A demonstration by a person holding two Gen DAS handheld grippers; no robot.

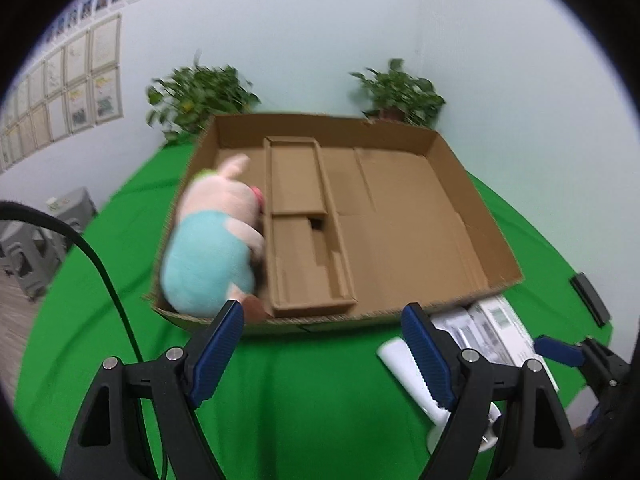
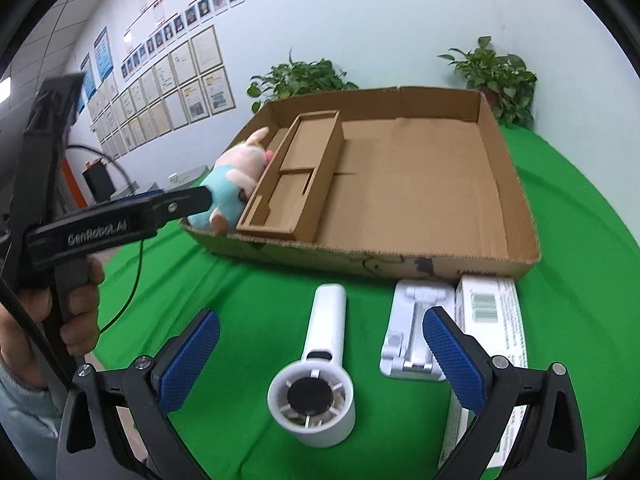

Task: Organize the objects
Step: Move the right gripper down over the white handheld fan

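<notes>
My left tongs wide, empty | my right tongs wide over white fan, lower centre | plush in cardboard box, centre-left | risk: round fan head rolling from pads.

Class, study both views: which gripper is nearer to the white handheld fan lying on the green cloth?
Right. The right gripper hovers open directly over the white handheld fan; the left gripper is open off to the fan's left, facing the cardboard box.
</notes>
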